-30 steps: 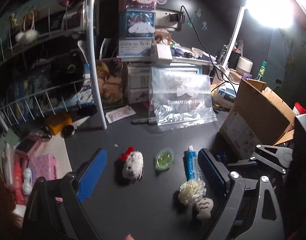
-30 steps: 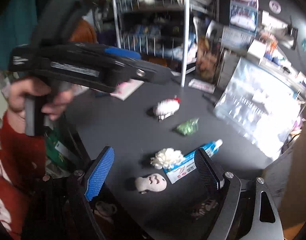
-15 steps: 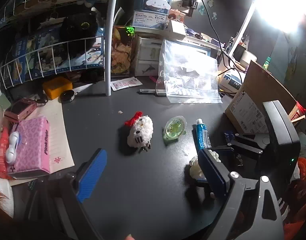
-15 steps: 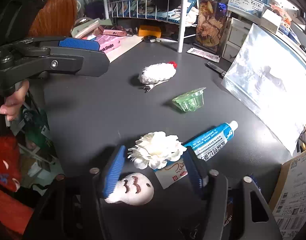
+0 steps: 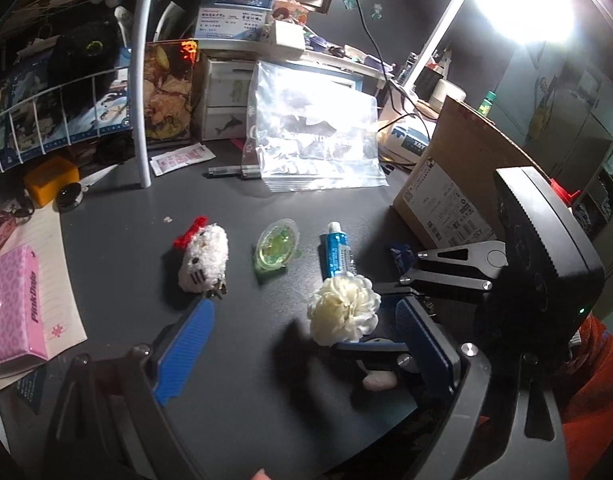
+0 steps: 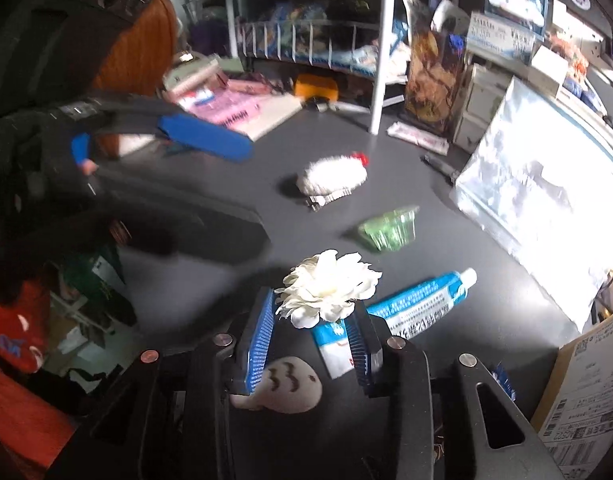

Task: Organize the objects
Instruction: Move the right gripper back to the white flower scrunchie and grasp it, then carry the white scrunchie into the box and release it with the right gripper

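Behind the white flower [image 6: 326,286], toothpaste tube [image 6: 418,306] partly hidden

The dark table [image 5: 234,400] is viewed from above and behind the left gripper [image 5: 302,352], facing 12 o'clock toward the wire shelf [image 5: 46,100]. The same table [image 6: 210,216] is viewed lower and closer from the right wrist. The white flower [image 5: 344,314] [image 6: 326,288] is shared by both views.

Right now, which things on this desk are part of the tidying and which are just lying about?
Job: white flower in the right gripper; fluffy cat clip; green jelly cup; blue tube; fish charm.
Lying about: zip bag; cardboard box; pink tissue pack.
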The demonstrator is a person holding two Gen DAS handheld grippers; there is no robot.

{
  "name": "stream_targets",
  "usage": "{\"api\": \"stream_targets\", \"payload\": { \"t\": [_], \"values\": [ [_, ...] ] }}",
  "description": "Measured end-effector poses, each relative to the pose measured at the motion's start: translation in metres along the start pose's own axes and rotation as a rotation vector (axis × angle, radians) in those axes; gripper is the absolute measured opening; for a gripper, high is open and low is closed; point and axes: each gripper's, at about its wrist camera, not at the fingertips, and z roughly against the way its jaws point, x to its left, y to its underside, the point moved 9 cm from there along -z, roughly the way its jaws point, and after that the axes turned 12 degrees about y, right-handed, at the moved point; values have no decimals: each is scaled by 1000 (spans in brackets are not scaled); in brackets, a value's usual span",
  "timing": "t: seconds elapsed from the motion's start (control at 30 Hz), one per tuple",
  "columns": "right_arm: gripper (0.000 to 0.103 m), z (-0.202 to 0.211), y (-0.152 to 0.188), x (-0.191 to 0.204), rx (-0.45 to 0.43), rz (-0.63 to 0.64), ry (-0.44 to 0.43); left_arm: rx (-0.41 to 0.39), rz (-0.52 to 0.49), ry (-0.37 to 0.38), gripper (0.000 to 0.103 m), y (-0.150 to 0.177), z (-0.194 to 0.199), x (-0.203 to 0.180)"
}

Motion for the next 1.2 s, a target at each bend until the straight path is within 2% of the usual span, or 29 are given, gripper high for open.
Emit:
{"api": "stream_targets", "payload": {
  "t": [0.1, 0.23, 0.37, 0.53, 0.63, 0.87, 1.2],
  "values": [
    [31, 18, -12, 2, -53, -4, -12, -4, -14, 49, 89, -7, 2, -12],
    [31, 46, -29, 3, -124, -7, -18, -11, -29, 124, 73, -22, 9, -29],
    [31, 75, -45, -3, -198, -6, -2, -18, -56, 153, 62, -38, 17, -44],
    [31, 104, -57, -17, -252, -9, 42, -23, -95, 219, 41, -60, 24, -71],
    [31, 120, -60, -32, -275, -36, 60, -16, -115, 243, 39, -74, 23, -86],
    [31, 156, -56, -75, -322, -84, 168, 3, -192, 271, 35, -111, 6, -128],
    [31, 189, -25, -157, -301, -197, 299, 92, -266, 327, 32, -153, -56, -193]
  ]
}}
